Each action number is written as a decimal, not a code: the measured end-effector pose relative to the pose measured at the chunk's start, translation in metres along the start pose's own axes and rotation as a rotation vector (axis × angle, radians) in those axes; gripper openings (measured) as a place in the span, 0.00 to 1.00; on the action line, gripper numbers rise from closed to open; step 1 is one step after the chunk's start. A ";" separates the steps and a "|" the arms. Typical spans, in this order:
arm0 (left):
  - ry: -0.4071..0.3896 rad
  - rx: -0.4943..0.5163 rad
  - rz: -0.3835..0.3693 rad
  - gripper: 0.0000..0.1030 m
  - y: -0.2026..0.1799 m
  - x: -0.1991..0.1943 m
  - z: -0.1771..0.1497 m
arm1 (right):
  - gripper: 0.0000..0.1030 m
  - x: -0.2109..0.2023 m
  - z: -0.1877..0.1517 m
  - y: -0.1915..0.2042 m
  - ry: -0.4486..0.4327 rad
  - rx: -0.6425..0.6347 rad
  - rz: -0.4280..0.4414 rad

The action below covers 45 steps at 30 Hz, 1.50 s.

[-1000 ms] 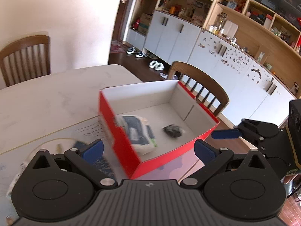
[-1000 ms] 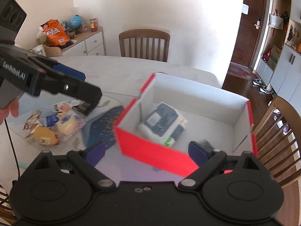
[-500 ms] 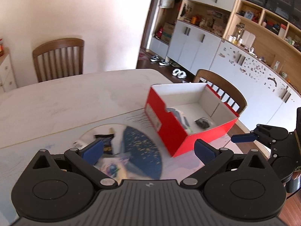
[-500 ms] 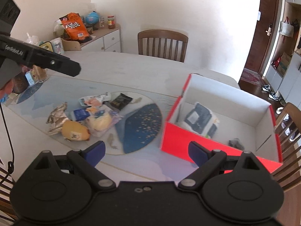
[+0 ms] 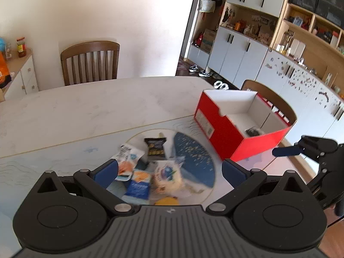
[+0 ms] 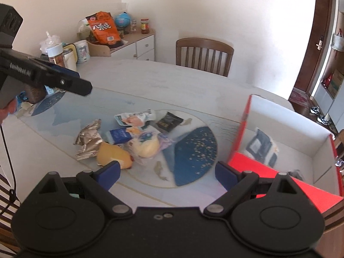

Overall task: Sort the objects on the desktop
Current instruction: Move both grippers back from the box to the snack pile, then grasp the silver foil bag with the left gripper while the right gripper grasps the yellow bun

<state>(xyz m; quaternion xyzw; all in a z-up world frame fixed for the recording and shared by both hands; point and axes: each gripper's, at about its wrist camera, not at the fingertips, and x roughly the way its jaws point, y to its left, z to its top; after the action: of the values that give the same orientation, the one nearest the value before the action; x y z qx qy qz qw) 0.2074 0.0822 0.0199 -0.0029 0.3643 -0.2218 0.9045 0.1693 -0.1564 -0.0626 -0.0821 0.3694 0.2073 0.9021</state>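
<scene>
While both my claws sit spread wide with nothing in them, my left gripper (image 5: 168,168) hangs tilted down over the snack pile (image 5: 150,172) mid-table, right gripper (image 6: 166,173) angled the same. Red box (image 6: 268,165) sits at the table's right edge, a packet (image 6: 263,147) already inside. Looks like I'm between picks; next I'd drop onto one wrapper and pinch.

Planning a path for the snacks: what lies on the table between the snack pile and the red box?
Only the mat's dark blue patch lies between snack pile and red box, per the right wrist view.
</scene>
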 end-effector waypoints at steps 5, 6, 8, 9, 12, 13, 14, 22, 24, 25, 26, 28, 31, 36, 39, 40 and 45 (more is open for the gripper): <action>0.014 0.023 0.035 1.00 0.013 0.005 -0.021 | 0.92 0.010 0.001 0.019 -0.014 -0.003 0.012; 0.016 0.016 0.045 1.00 0.016 0.006 -0.025 | 0.92 0.013 0.001 0.023 -0.015 0.001 0.013; 0.013 0.012 0.070 1.00 0.023 0.007 -0.031 | 0.92 0.018 0.000 0.029 -0.020 0.003 0.020; 0.013 0.011 0.080 1.00 0.027 0.009 -0.034 | 0.92 0.021 -0.001 0.032 -0.024 0.001 0.026; 0.017 -0.004 0.099 1.00 0.038 0.014 -0.042 | 0.92 0.029 -0.003 0.041 -0.028 -0.006 0.030; 0.021 -0.008 0.100 1.00 0.042 0.016 -0.045 | 0.91 0.032 -0.003 0.044 -0.024 -0.008 0.029; 0.025 -0.012 0.104 1.00 0.045 0.019 -0.048 | 0.91 0.036 -0.004 0.047 -0.021 -0.009 0.026; 0.047 -0.040 0.119 1.00 0.063 0.040 -0.070 | 0.90 0.064 -0.007 0.070 -0.011 -0.016 0.042; 0.050 -0.036 0.122 1.00 0.066 0.044 -0.073 | 0.90 0.071 -0.009 0.076 -0.005 -0.026 0.045; 0.051 -0.034 0.121 1.00 0.067 0.047 -0.075 | 0.90 0.075 -0.009 0.078 -0.003 -0.027 0.046; 0.051 -0.037 0.119 1.00 0.069 0.050 -0.077 | 0.89 0.079 -0.010 0.080 0.001 -0.028 0.048; 0.054 -0.048 0.107 1.00 0.073 0.055 -0.079 | 0.89 0.087 -0.011 0.083 0.005 -0.030 0.049; 0.059 -0.053 0.095 1.00 0.077 0.062 -0.082 | 0.89 0.098 -0.012 0.090 0.010 -0.046 0.050; 0.075 -0.073 0.088 0.99 0.084 0.073 -0.090 | 0.86 0.117 -0.015 0.097 0.032 -0.061 0.054; 0.080 -0.090 0.078 0.99 0.090 0.077 -0.095 | 0.83 0.126 -0.016 0.102 0.040 -0.071 0.052; 0.082 -0.097 0.070 0.98 0.092 0.078 -0.095 | 0.83 0.128 -0.016 0.102 0.042 -0.073 0.052; 0.094 -0.128 0.046 0.92 0.097 0.083 -0.098 | 0.78 0.139 -0.015 0.105 0.060 -0.079 0.055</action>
<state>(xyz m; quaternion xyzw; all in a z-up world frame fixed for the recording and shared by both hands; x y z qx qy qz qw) 0.2341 0.1510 -0.1231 -0.0418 0.4200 -0.1770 0.8891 0.2035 -0.0230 -0.1704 -0.1139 0.3901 0.2440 0.8805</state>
